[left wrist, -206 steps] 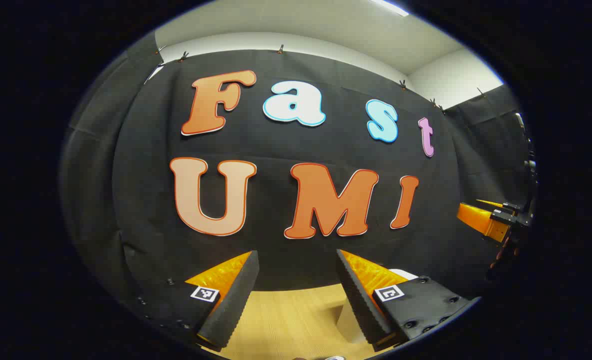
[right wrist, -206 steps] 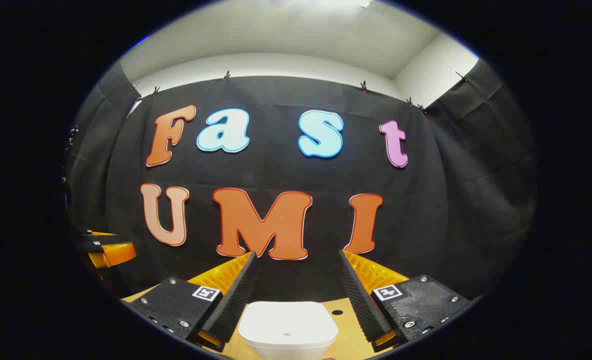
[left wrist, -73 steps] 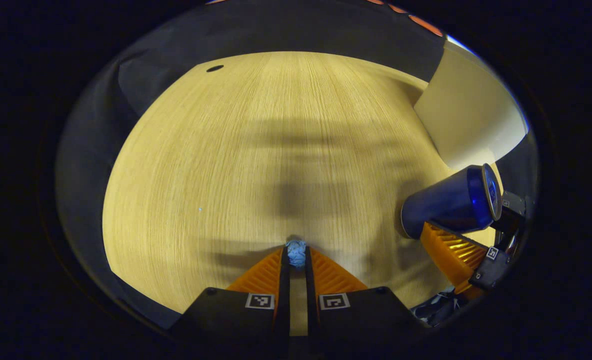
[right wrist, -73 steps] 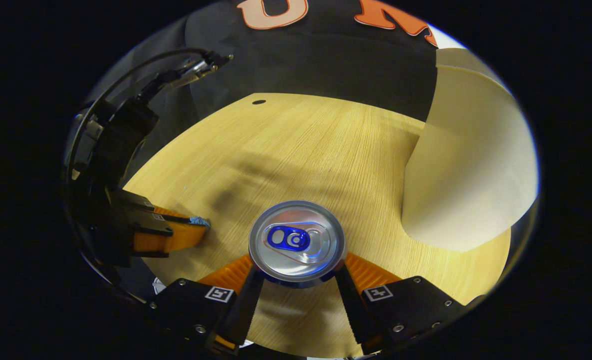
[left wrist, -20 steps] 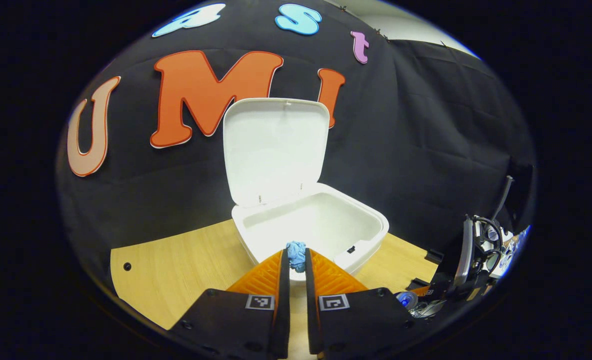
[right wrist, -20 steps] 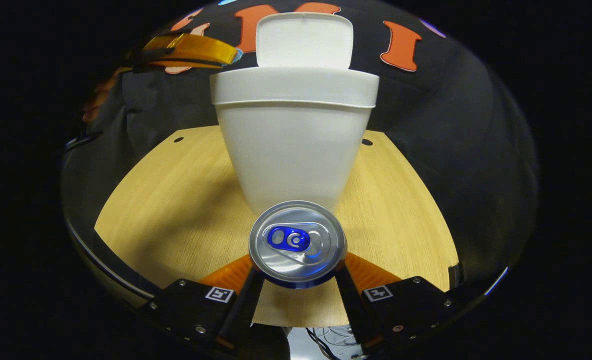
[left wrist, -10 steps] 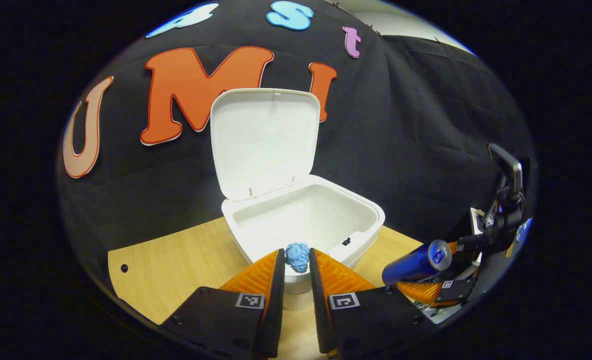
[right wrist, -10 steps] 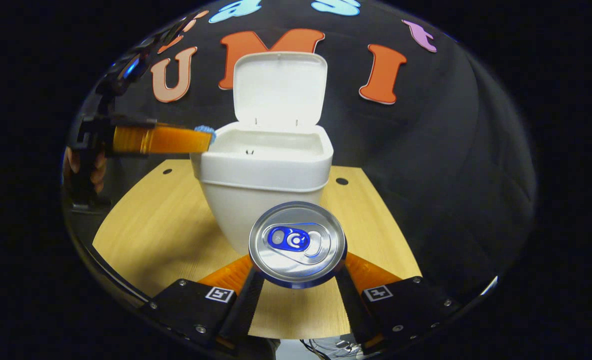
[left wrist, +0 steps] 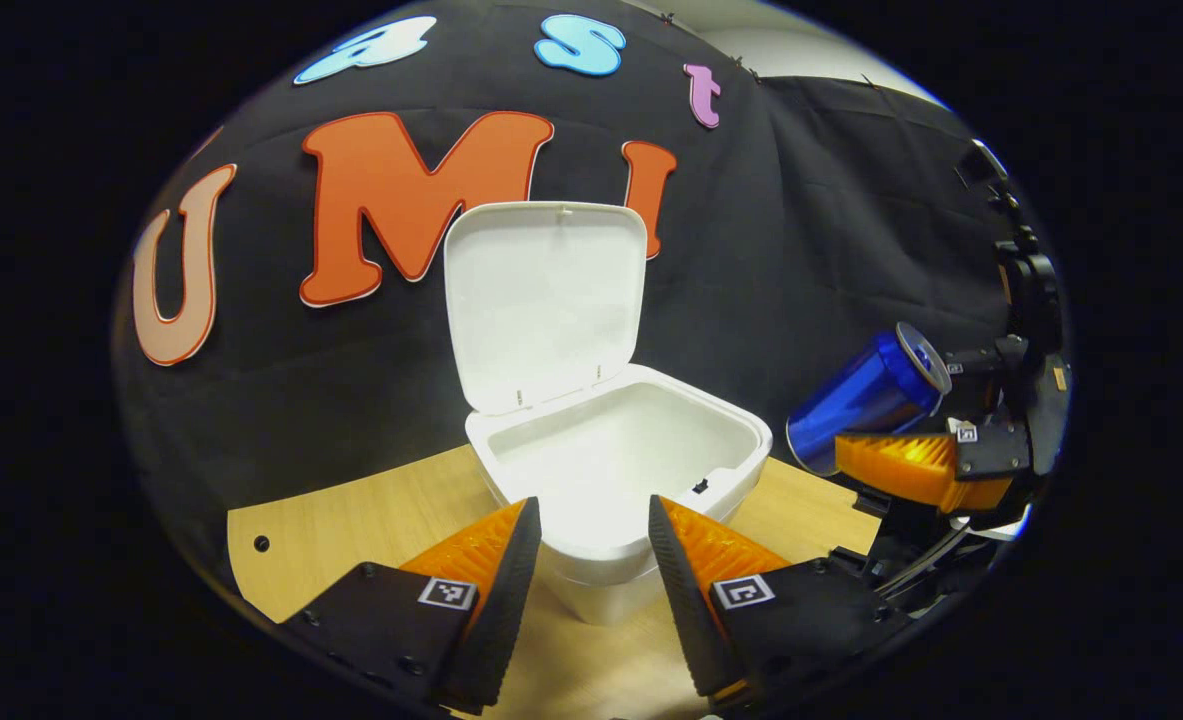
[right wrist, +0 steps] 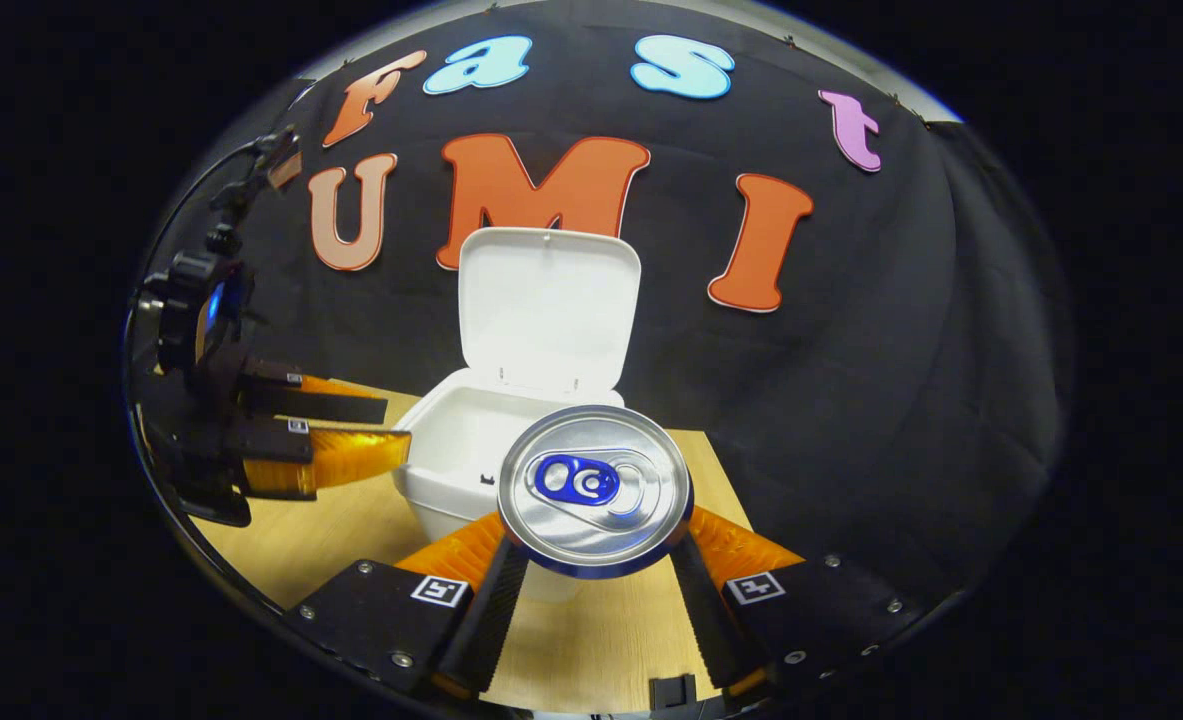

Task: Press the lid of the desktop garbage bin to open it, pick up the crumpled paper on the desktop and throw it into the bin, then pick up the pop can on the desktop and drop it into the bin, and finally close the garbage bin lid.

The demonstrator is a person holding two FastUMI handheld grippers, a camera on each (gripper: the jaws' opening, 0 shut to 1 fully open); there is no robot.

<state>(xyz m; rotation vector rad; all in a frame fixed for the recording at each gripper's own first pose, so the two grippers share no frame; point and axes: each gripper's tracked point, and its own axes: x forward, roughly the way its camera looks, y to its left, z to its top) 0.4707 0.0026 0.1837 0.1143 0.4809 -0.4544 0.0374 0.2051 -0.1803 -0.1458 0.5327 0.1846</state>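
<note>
The left gripper [left wrist: 591,560] is held just short of the bin [left wrist: 619,470], its fingers spread apart with nothing between them, aimed at the open mouth; this placement is judged to suit a release into the bin, and the crumpled paper is not to be made out inside, so its whereabouts cannot be told. The lid [left wrist: 546,300] stands raised at the back of the bin, nearly upright, so that the mouth is left free for things dropped from above; the bin itself rests on the wooden surface [left wrist: 351,520].

The right gripper [right wrist: 594,560] is closed on the pop can [right wrist: 594,488], one finger pressed to each side of its body, with the top of the can turned toward the camera; in the left gripper view the can [left wrist: 866,398] is seen lifted off the surface, tilted, beside and somewhat above the rim, well placed for the coming drop. The step in hand is judged to be the carrying of the can to the bin; the closing of the lid is yet to be done.

Counted: one bin, one lid, one can, two grippers, four fingers; in the right gripper view the left gripper [right wrist: 391,430] is seen with its fingers parted, near the bin's rim.
</note>
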